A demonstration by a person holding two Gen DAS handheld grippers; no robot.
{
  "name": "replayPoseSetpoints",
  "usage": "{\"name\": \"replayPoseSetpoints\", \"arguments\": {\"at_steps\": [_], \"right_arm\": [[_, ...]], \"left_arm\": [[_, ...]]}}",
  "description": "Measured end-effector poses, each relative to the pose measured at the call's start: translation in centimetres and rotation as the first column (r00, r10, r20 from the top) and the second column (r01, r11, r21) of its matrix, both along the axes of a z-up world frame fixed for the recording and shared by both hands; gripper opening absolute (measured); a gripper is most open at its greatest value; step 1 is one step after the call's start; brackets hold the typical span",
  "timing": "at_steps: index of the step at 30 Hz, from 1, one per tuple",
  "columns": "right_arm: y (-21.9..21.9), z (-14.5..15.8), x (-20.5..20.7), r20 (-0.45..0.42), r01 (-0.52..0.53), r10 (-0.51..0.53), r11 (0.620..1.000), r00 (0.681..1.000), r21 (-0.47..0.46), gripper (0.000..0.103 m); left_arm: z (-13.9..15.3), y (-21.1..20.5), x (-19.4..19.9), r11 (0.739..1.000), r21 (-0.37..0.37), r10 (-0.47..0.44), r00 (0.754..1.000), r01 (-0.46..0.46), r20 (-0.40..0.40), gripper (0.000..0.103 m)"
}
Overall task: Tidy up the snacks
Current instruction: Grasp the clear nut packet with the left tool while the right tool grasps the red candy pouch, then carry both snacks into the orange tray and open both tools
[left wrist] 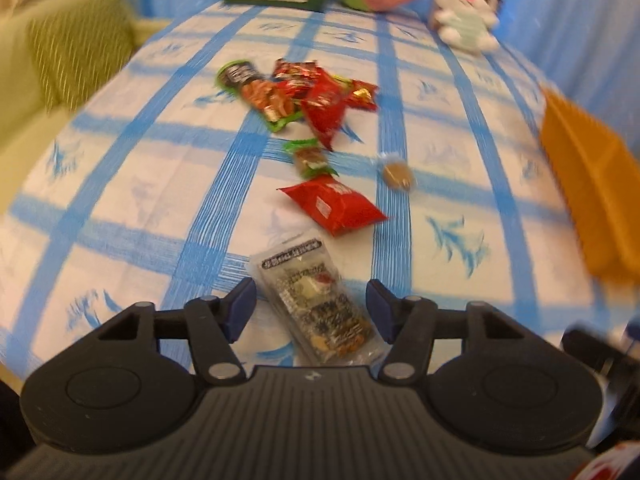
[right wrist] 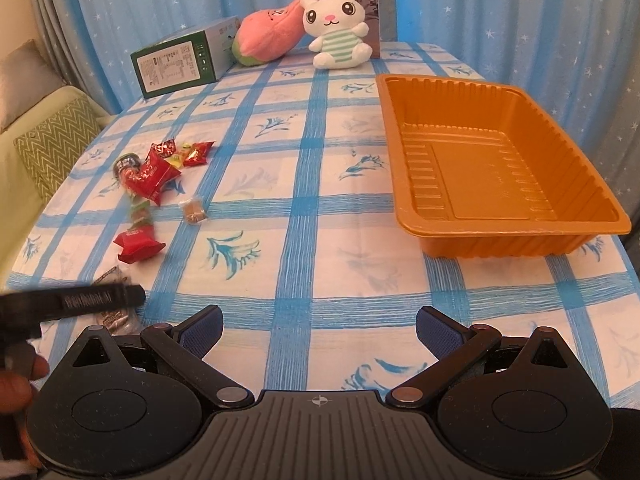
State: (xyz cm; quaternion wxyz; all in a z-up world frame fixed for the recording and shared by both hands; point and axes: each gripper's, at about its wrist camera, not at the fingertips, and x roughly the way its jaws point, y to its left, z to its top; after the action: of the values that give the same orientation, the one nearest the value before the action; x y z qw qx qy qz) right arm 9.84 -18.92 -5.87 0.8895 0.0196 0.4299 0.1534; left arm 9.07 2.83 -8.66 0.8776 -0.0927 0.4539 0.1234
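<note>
My left gripper [left wrist: 310, 304] is open, its blue pads on either side of a clear snack packet [left wrist: 316, 300] that lies flat on the table. Beyond it lie a red packet [left wrist: 334, 206], a small green-wrapped snack [left wrist: 309, 158], a round brown cookie [left wrist: 397, 176] and a pile of red and green packets [left wrist: 298, 94]. The snacks also show in the right wrist view, with the pile [right wrist: 154, 172] at the left. The empty orange tray [right wrist: 504, 164] stands at the right. My right gripper [right wrist: 318, 332] is open and empty above the tablecloth.
The table has a blue-checked cloth [right wrist: 304, 216]. At the back stand a green box [right wrist: 182, 64], a pink plush [right wrist: 268, 36], a white bunny plush [right wrist: 340, 28] and a carton behind it. A green sofa with a cushion [right wrist: 52, 144] is at the left.
</note>
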Motion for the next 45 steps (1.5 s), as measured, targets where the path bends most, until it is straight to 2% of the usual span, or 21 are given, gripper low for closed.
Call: {"name": "replayPoseSetpoints", "arguments": {"at_steps": [1,2,3,9,15,18,22,26,31,34,35,37,41,45], "right_arm": [[0.0,0.0,0.0,0.001,-0.002,0.002,1.000,1.000,0.001,0.102],[0.1,0.0,0.0,0.002,-0.004,0.004,1.000,1.000,0.000,0.102],[0.3,0.0,0.1,0.003,-0.006,0.006,1.000,1.000,-0.002,0.102],[1.6,0.1,0.3,0.016,-0.063,0.062,0.998,0.998,0.005,0.102],[5.4,0.5,1.1,0.063,-0.189,0.186,0.981,0.981,0.049,0.102],[7.8,0.6,2.0,0.082,-0.260,0.255,0.964,0.964,0.064,0.086],[11.0,0.2,3.8,0.096,-0.346,0.338,0.935,0.936,0.077,0.074],[13.9,-0.5,5.6,0.085,-0.450,0.445,0.891,0.891,0.056,0.062],[16.8,-1.7,7.3,0.033,-0.539,0.539,0.842,0.842,0.007,0.048],[17.9,-2.5,7.9,-0.013,-0.564,0.564,0.825,0.826,-0.027,0.041],[18.1,-2.7,8.1,-0.026,-0.567,0.566,0.823,0.824,-0.039,0.039],[18.2,-3.1,8.2,-0.040,-0.572,0.571,0.819,0.820,-0.052,0.028],[17.5,-2.7,7.7,-0.027,-0.554,0.554,0.831,0.832,-0.048,0.026],[15.7,-1.6,6.7,-0.002,-0.509,0.509,0.861,0.861,-0.020,0.026]], "left_arm": [[-0.1,-0.3,-0.1,0.999,0.031,-0.016,1.000,0.017,-0.004,0.051],[-0.1,-0.4,-0.2,0.998,0.056,-0.026,1.000,0.026,-0.009,0.042],[-0.1,-0.3,-0.3,0.997,0.063,-0.037,0.999,0.037,-0.005,0.037],[0.4,2.7,-0.5,0.999,0.038,-0.018,1.000,0.019,-0.009,0.034],[1.7,7.0,0.0,0.999,0.008,0.034,0.999,-0.034,0.009,0.034],[2.5,8.6,0.3,0.998,-0.001,0.061,0.998,-0.061,0.030,0.034],[3.3,10.0,0.5,0.996,-0.017,0.088,0.995,-0.087,0.053,0.034],[3.8,10.7,0.5,0.994,-0.039,0.100,0.993,-0.098,0.066,0.034],[3.9,10.8,0.5,0.993,-0.070,0.103,0.992,-0.098,0.075,0.034],[3.8,10.6,0.5,0.992,-0.086,0.101,0.992,-0.095,0.076,0.034],[3.7,10.6,0.5,0.992,-0.089,0.100,0.992,-0.093,0.075,0.034],[3.7,10.5,0.4,0.991,-0.095,0.097,0.992,-0.090,0.075,0.034],[3.8,10.2,0.0,0.991,-0.103,0.091,0.993,-0.083,0.076,0.034],[4.1,9.5,-0.2,0.991,-0.113,0.078,0.994,-0.069,0.075,0.034]]}}
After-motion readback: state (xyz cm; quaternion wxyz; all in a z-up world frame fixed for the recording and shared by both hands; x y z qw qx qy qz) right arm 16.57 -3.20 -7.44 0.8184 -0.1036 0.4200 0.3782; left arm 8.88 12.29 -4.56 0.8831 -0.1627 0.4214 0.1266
